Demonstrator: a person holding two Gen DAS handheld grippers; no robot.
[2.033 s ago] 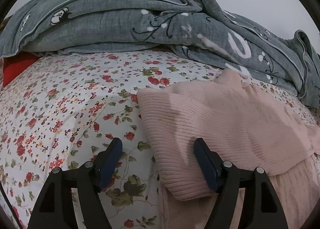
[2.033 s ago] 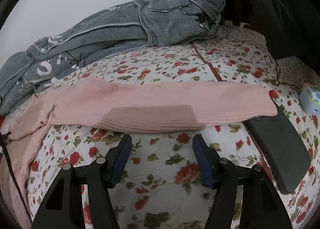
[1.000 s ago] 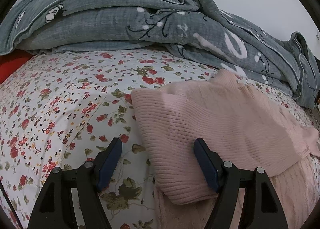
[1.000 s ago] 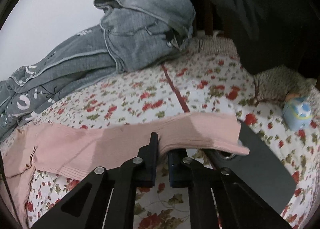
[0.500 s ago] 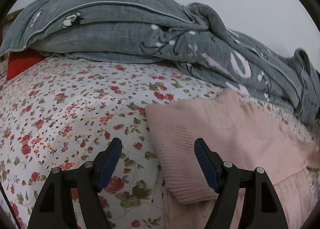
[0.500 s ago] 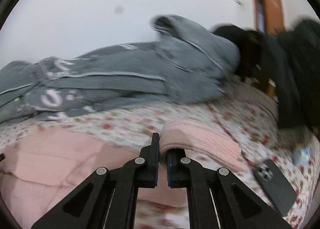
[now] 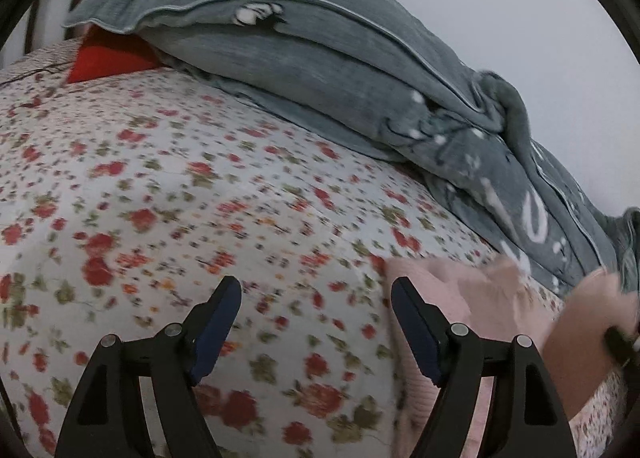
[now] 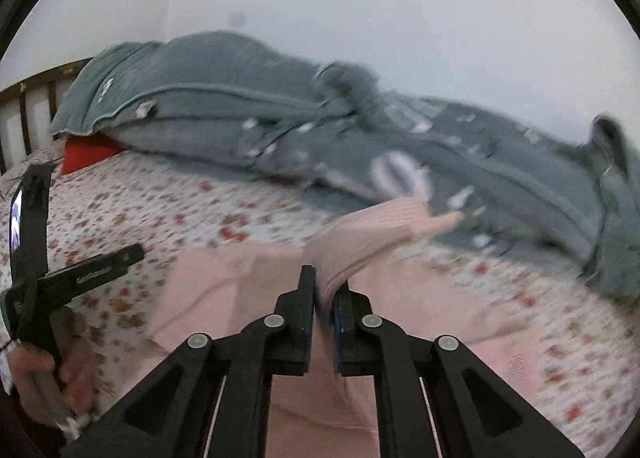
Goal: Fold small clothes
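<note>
The right gripper (image 8: pixel 324 294) clenches the pink sweater's sleeve (image 8: pixel 372 234); the left gripper (image 7: pixel 316 298) gapes released, the sweater (image 7: pixel 460 298) at its right finger.

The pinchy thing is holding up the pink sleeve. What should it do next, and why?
Probably lower the sleeve onto the pink sweater and then let go. The right gripper is shut on the sleeve, lifted above the sweater's body on the flowery bedsheet. The left gripper is open beside the sweater, holding nothing.
</note>
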